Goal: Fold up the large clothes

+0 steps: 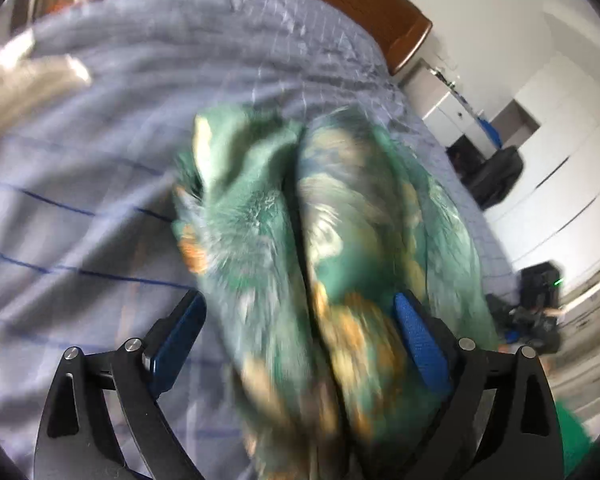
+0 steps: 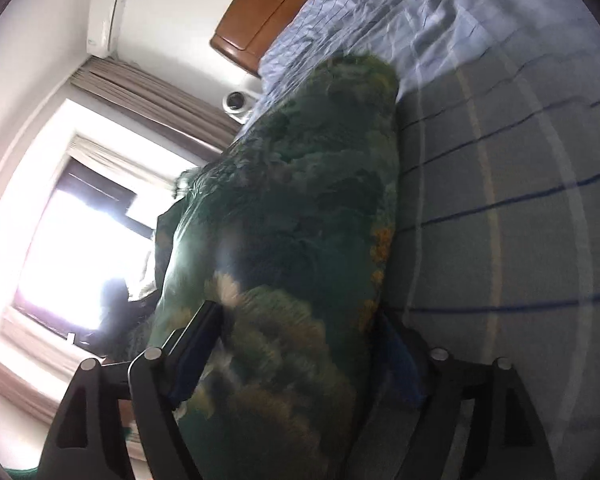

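**A:** Across the bed [image 1: 100,152], the blue checked sheet fills nearly everything, with the wooden headboard [image 1: 396,12] at the far edge. What's where?

**B:** Green floral garment [image 1: 300,240] is bunched up over the middle of the bed, hanging between both tools. It's blurry, so can't tell if it touches the sheet.

**A:** Grippers?

**B:** Left gripper [image 1: 300,336] has its jaws spread wide with fabric bulging between them. Right gripper [image 2: 300,340] looks the same, spread around the cloth. Grey cloth [image 1: 28,76] lies near the bed's left edge.
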Demonstrator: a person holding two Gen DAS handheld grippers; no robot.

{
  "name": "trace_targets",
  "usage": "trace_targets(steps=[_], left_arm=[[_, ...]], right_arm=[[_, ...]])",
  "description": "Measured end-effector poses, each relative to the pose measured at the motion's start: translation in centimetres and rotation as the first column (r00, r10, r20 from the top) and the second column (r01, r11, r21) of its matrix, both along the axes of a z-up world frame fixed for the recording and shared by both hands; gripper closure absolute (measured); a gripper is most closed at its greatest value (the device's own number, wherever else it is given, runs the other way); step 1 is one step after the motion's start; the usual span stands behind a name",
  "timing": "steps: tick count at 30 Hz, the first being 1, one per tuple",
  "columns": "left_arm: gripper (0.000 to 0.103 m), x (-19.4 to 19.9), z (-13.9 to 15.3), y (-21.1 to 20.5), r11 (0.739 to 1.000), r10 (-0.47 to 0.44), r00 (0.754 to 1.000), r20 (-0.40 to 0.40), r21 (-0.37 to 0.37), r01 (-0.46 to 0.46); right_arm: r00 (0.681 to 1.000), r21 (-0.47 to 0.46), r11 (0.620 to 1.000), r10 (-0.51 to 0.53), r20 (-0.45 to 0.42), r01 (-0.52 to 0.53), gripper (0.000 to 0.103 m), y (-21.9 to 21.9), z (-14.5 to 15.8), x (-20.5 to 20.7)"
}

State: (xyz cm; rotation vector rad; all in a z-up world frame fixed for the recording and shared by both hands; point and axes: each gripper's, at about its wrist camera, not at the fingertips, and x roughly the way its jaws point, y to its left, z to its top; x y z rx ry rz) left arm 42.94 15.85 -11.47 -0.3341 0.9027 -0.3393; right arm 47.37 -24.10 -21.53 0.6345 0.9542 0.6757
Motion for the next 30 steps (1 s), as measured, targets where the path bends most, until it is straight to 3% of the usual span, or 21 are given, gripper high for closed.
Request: trace_targets(steps=[2, 4, 6, 7, 8, 9, 11, 12, 16, 23, 27, 30], left_arm=[[0.004, -2.5, 2.1, -0.3, 0.992, 0.027, 0.997, 0.073, 0.119, -0.035], [0.001, -5.1, 3.9, -1.1, 0.969, 0.054, 0.989, 0.140, 0.230, -0.086], [0.001, -8.5, 5.6, -2.5, 0.942, 0.068, 0.974, 0.215, 0.307, -0.133], [0.001, -9.9, 6.2, -3.3, 0.932, 0.071, 0.968, 0.242, 0.328, -0.150], [0.001, -10.9, 6.5, -3.9, 0.928, 0.071, 0.964, 0.257, 0.338, -0.158], [0.001, -12.1, 6.9, -4.4, 0.925, 0.068, 0.960, 0.272, 0.343, -0.163], [0.000, -15.0, 7.4, -5.9, 0.927, 0.060, 0.953, 0.297, 0.338, -0.164], [0.000, -16.2, 7.5, -6.7, 0.930, 0.053, 0.952, 0.301, 0.332, -0.157], [0.000, -18.5, 7.8, -9.5, 0.926, 0.046, 0.950, 0.310, 0.344, -0.157], [0.000, -21.5, 9.3, -12.9, 0.884, 0.055, 0.918, 0.392, 0.409, -0.227], [0.000, -22.7, 9.8, -14.1, 0.862, 0.080, 0.912, 0.401, 0.432, -0.266], [0.000, -23.3, 9.7, -14.9, 0.852, 0.098, 0.914, 0.395, 0.441, -0.282]], right_arm=[[0.997, -0.158, 0.987, -0.022, 0.077, 0.034, 0.023, -0.4, 2.8, -1.8], [0.982, -0.317, 0.943, -0.044, 0.182, 0.101, 0.021, -0.3, 5.8, -4.5], [0.944, -0.508, 0.829, -0.066, 0.324, 0.232, 0.010, 0.8, 9.4, -8.5], [0.928, -0.554, 0.786, -0.067, 0.367, 0.276, 0.006, 1.3, 10.3, -9.5], [0.898, -0.615, 0.707, -0.062, 0.436, 0.347, 0.002, 2.0, 11.8, -11.6], [0.876, -0.646, 0.654, -0.056, 0.478, 0.394, 0.002, 2.5, 12.8, -13.2], [0.846, -0.677, 0.581, -0.041, 0.531, 0.453, 0.002, 3.2, 14.4, -16.2], [0.835, -0.678, 0.563, -0.041, 0.549, 0.473, 0.002, 3.2, 15.0, -17.2], [0.819, -0.671, 0.536, -0.069, 0.569, 0.512, 0.002, 3.2, 17.0, -20.6], [0.791, -0.649, 0.512, -0.105, 0.603, 0.562, 0.002, 2.1, 17.6, -23.9], [0.794, -0.641, 0.516, -0.140, 0.592, 0.568, 0.002, 1.4, 18.0, -25.4], [0.802, -0.668, 0.488, -0.125, 0.584, 0.562, 0.002, 1.5, 17.9, -26.0]])
